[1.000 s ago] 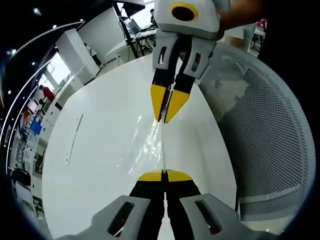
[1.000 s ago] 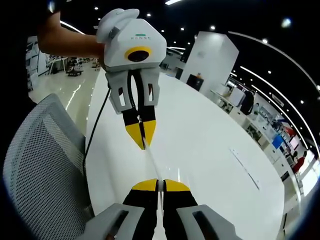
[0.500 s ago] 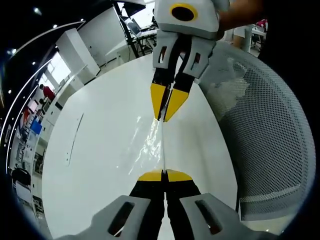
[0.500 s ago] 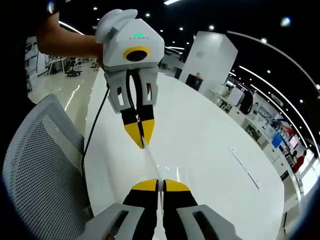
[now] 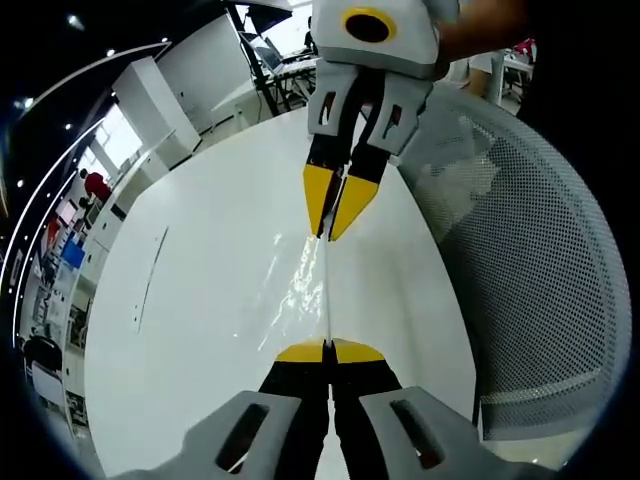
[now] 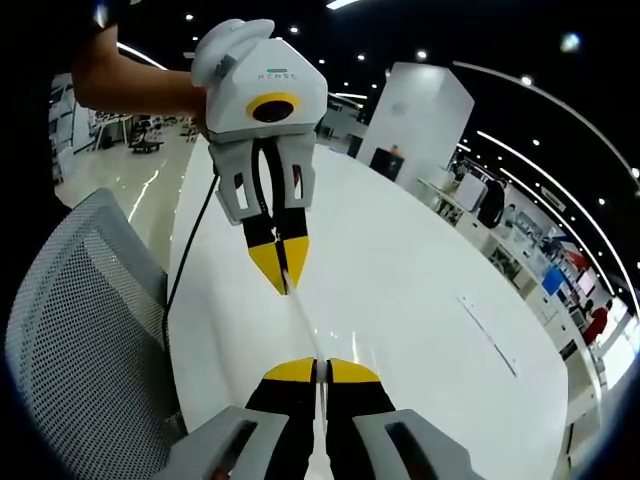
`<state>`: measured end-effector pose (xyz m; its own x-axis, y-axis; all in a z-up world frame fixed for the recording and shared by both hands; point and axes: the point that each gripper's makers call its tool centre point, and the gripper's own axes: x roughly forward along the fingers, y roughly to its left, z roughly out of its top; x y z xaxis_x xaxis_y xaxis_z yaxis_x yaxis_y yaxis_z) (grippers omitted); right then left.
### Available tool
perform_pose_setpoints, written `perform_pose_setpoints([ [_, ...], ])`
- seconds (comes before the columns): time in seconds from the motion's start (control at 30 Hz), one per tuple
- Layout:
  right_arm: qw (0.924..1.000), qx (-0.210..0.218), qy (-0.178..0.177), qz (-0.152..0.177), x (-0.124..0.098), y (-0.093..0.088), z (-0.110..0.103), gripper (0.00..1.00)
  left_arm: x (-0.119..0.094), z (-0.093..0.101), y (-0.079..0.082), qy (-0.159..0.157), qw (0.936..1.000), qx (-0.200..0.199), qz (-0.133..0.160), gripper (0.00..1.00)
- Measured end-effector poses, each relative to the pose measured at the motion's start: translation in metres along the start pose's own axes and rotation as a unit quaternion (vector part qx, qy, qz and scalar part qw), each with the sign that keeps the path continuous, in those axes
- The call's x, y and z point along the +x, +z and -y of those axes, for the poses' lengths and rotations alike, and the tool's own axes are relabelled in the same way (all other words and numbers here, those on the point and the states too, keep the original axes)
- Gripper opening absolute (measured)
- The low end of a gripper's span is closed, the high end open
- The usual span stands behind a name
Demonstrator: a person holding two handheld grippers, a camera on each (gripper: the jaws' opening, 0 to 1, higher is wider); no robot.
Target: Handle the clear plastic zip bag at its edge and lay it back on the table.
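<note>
My left tool (image 5: 328, 350) and right tool (image 6: 316, 368) each pinch an end of the clear zip bag (image 5: 327, 290), stretched edge-on between them above the white table (image 5: 210, 270), beside a mesh chair (image 5: 540, 280).

- The left gripper view looks along its own jaws, low and close above the white table (image 5: 200, 300), straight at the right gripper (image 5: 330, 235) opposite.
- The right gripper view faces back across the same table (image 6: 420, 300) at the left gripper (image 6: 285, 285), equally near.
- Both views share the table, the mesh chair (image 5: 540, 260) beside it (image 6: 80, 320), and the zip bag (image 5: 327, 300) stretched edge-on between them (image 6: 305, 330).
</note>
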<state>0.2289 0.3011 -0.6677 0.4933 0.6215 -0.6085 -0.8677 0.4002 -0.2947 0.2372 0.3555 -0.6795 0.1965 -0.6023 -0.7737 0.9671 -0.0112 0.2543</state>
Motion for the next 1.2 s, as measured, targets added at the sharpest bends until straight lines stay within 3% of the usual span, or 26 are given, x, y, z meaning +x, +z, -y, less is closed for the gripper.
perform_pose_setpoints([
  [1.2,1.0000,0.000,-0.001,-0.003,-0.0022,-0.0026,0.0010,0.00,-0.0031,-0.0002,-0.0036,0.001,1.0000,-0.004,-0.003,0.00],
])
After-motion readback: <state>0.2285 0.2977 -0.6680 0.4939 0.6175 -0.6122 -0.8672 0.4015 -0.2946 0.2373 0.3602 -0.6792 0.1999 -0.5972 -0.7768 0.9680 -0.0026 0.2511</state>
